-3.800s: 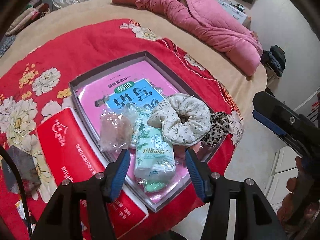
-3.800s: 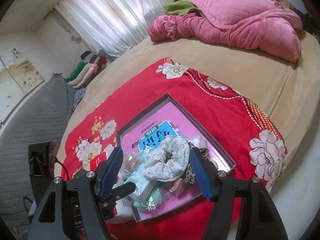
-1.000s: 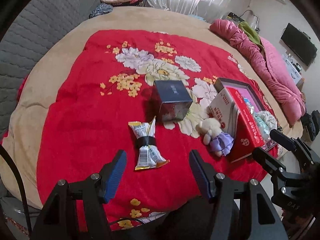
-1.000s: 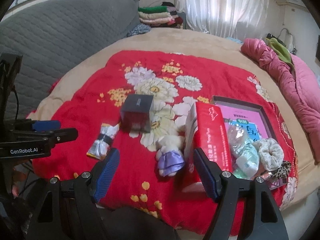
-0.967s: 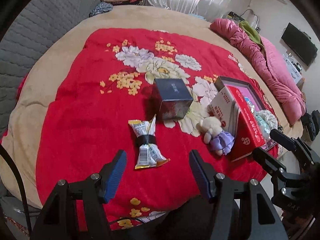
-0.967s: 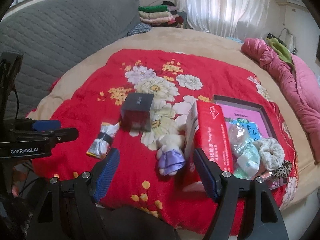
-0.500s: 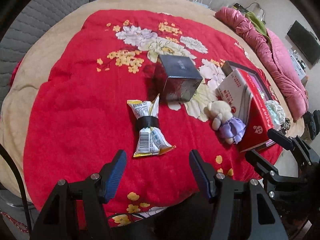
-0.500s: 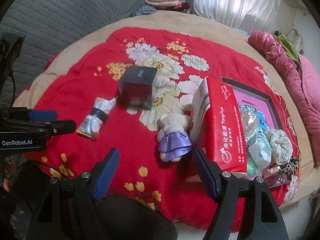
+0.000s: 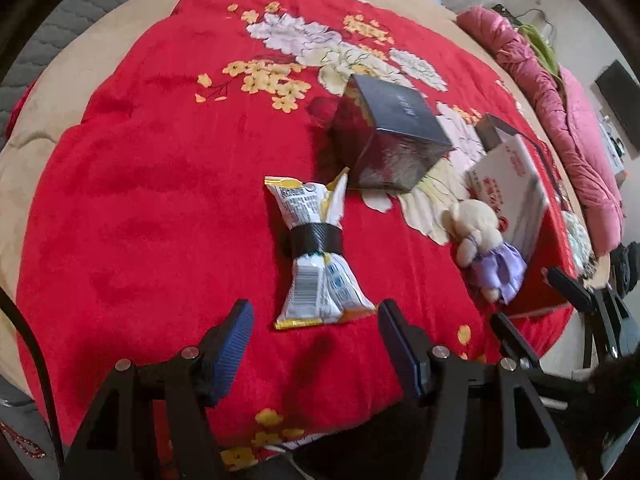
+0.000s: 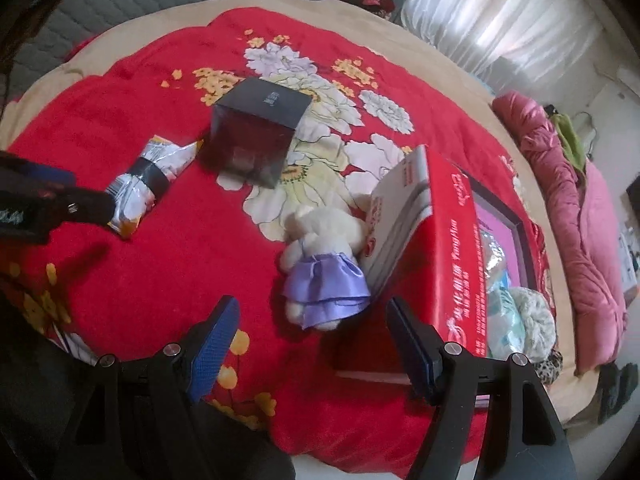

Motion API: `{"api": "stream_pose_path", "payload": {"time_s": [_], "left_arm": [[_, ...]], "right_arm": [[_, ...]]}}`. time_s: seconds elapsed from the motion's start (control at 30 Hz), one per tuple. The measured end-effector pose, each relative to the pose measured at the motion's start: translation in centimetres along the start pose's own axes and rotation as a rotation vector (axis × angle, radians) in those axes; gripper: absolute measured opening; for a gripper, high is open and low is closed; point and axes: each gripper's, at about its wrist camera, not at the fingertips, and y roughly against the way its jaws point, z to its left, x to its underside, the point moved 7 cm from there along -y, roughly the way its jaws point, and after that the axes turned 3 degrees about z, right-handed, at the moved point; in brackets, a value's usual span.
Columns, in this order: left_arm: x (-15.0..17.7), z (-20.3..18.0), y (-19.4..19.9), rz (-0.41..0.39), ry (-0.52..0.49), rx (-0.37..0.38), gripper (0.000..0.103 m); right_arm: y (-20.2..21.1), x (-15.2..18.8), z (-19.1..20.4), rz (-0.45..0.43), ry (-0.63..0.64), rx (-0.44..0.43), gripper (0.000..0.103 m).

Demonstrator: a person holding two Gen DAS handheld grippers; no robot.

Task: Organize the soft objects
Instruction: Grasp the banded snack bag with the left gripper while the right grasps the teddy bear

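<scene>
**Both grippers lowered toward snack bag and plush toy**

Snack bag, pinched at the waist by a black band, flat on the red floral blanket, just ahead of the left gripper. Plush toy in a purple skirt on its side, leaning against the red carton, just ahead of the right gripper.

Closer and larger in both views than a second ago; views tipped further down. Reads as an approach: bag for the left, toy for the right. No contact yet.

Left jaws apart, nothing between them. Right jaws wider, also empty.

Dark cube box closed, beside the bag's upper end; contents unseen. Shallow tray behind the carton, holding a floral scrunchie, a leopard-print one at the near edge and clear-wrapped packets on a pink book. Likely destination for the soft things.
</scene>
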Motion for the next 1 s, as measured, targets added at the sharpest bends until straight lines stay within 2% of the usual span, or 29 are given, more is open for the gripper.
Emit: {"api": "stream_pose_path", "payload": {"time_s": [0.2, 0.47, 0.63, 0.8, 0.87, 0.9, 1.0], "left_arm": [[-1.6, 0.0, -2.0, 0.024, 0.006, -0.014, 0.064], [-2.9, 0.2, -4.0, 0.054, 0.018, -0.019, 0.064], [-2.8, 0.1, -4.3, 0.057, 0.011, -0.016, 0.064], [-2.9, 0.0, -4.6, 0.06, 0.003, -0.023, 0.064], [-2.9, 0.1, -4.7, 0.06, -0.001, -0.027, 0.064], [-2.9, 0.1, -4.7, 0.06, -0.002, -0.029, 0.064], [-2.8, 0.0, -4.8, 0.059, -0.011, -0.038, 0.064]], "right_arm": [[-1.2, -0.3, 0.2, 0.02, 0.061, 0.066, 0.077], [-2.9, -0.4, 1.2, 0.037, 0.202, 0.207, 0.076], [-4.7, -0.6, 1.4, 0.061, 0.224, 0.214, 0.076], [-5.9, -1.2, 1.2, 0.079, 0.196, 0.186, 0.075], [-6.3, -1.3, 1.1, 0.09, 0.181, 0.171, 0.071], [-6.6, -1.4, 1.0, 0.096, 0.176, 0.17, 0.065], [-7.1, -1.8, 0.6, 0.1, 0.181, 0.199, 0.058]]}}
